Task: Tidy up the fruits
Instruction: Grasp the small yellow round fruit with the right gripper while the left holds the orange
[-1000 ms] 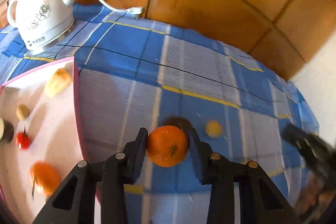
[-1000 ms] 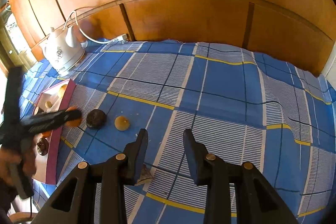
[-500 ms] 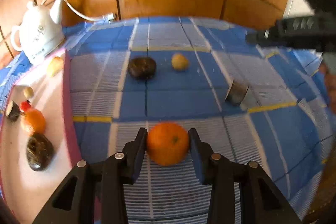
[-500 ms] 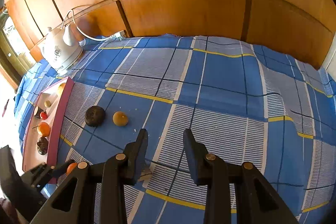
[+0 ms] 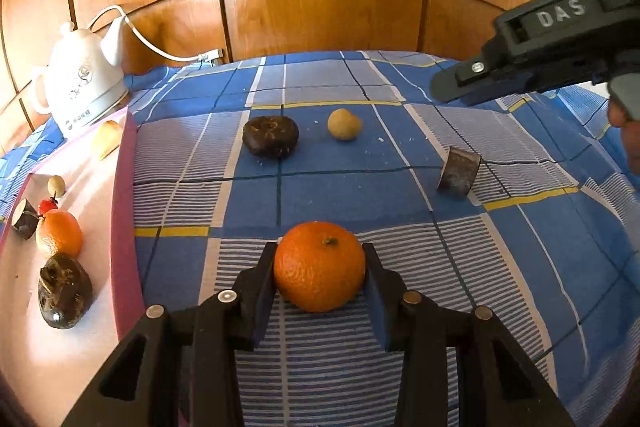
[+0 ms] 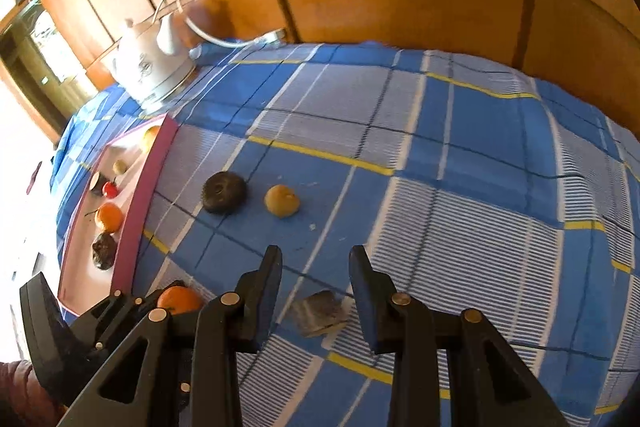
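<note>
My left gripper is shut on an orange mandarin, held above the blue checked cloth near the pink tray; the mandarin also shows in the right wrist view. The tray holds another orange, a dark fruit, a red cherry and several small pieces. On the cloth lie a dark round fruit, a small yellow fruit and a dark cut piece. My right gripper is open and empty, just over the cut piece.
A white kettle with its cord stands at the back left by the wooden wall panels. In the right wrist view the tray lies at the left and the left gripper's body is at the lower left.
My left gripper has carried the mandarin back toward the near edge, beside the tray. My right gripper has moved forward and lower over the cut piece.
</note>
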A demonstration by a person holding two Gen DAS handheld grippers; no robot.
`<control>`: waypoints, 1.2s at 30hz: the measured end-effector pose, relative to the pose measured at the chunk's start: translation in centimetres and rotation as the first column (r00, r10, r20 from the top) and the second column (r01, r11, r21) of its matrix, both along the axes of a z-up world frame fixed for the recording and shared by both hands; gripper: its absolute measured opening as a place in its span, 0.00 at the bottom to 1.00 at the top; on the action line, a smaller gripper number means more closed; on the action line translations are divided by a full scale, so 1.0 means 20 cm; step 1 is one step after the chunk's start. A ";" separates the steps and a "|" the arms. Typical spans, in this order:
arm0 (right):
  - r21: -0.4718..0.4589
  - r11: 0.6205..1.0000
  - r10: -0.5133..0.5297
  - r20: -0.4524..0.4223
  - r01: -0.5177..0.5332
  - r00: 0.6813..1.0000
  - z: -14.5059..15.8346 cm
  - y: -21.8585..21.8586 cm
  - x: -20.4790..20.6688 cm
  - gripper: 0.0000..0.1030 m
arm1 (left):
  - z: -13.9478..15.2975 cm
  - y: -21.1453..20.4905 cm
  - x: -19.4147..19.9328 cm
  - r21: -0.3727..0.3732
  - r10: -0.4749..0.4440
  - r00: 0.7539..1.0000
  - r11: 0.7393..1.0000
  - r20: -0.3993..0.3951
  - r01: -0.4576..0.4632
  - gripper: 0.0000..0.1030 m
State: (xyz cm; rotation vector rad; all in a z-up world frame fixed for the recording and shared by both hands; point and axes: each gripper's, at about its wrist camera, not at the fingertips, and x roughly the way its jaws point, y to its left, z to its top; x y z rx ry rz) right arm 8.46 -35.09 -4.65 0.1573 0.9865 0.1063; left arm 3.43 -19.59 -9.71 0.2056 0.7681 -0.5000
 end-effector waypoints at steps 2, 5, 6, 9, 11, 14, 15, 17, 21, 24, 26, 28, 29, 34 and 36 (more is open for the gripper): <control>-0.009 1.000 0.024 -0.006 -0.025 1.000 -0.01 0.04 0.04 0.36 | 0.00 0.00 0.00 -0.002 -0.001 1.000 1.000 0.006 0.001 0.39; -0.035 0.998 0.057 -0.021 -0.058 0.998 -0.03 0.10 0.13 0.43 | 0.00 0.00 0.00 -0.006 -0.002 1.000 1.000 0.011 0.002 0.39; -0.044 0.997 0.067 -0.027 -0.069 0.997 -0.04 0.12 0.15 0.44 | 0.00 0.00 0.00 -0.007 -0.003 1.000 1.000 0.011 0.003 0.39; -0.090 0.991 0.089 -0.057 -0.094 0.994 -0.08 0.18 0.25 0.44 | 0.00 0.00 -0.01 -0.008 -0.004 1.000 1.000 0.016 0.005 0.39; -0.117 0.988 0.093 -0.076 -0.102 0.993 -0.11 0.20 0.30 0.44 | 0.00 0.00 -0.01 -0.009 -0.006 1.000 1.000 0.018 0.006 0.39; -0.135 0.984 0.100 -0.108 -0.114 0.989 -0.16 0.22 0.37 0.44 | 0.00 0.01 -0.01 -0.010 -0.008 1.000 1.000 0.021 0.008 0.39; -0.139 0.984 0.099 -0.120 -0.115 0.988 -0.18 0.22 0.38 0.44 | 0.00 0.01 -0.01 -0.010 -0.008 1.000 1.000 0.022 0.008 0.39; -0.154 0.981 0.093 -0.140 -0.114 0.986 -0.21 0.22 0.41 0.44 | 0.00 0.01 -0.01 -0.010 -0.009 1.000 1.000 0.024 0.009 0.39; -0.148 0.981 0.106 -0.146 -0.128 0.984 -0.24 0.23 0.40 0.26 | 0.00 0.01 -0.01 -0.010 -0.009 1.000 1.000 0.024 0.009 0.39; -0.162 0.978 0.114 -0.120 -0.133 0.986 -0.20 0.23 0.34 0.26 | 0.00 0.01 -0.01 -0.010 -0.009 1.000 1.000 0.024 0.009 0.39; -0.166 0.978 0.109 -0.105 -0.126 0.988 -0.16 0.18 0.28 0.26 | 0.00 0.01 -0.01 -0.011 -0.009 1.000 1.000 0.024 0.009 0.39; -0.183 0.978 0.084 -0.097 -0.101 0.992 -0.13 0.13 0.23 0.26 | 0.00 0.01 -0.01 -0.010 -0.009 1.000 1.000 0.024 0.009 0.39; -0.190 0.978 0.063 -0.095 -0.080 0.993 -0.12 0.08 0.19 0.26 | 0.00 0.01 -0.01 -0.010 -0.009 1.000 1.000 0.023 0.009 0.39; -0.214 0.975 -0.082 -0.122 0.054 0.989 -0.16 -0.16 0.10 0.26 | 0.00 0.01 -0.01 -0.010 -0.008 1.000 1.000 0.019 0.008 0.39; -0.208 0.974 -0.117 -0.139 0.086 0.983 -0.20 -0.21 0.09 0.26 | 0.00 0.01 -0.01 -0.009 -0.006 1.000 1.000 0.012 0.006 0.39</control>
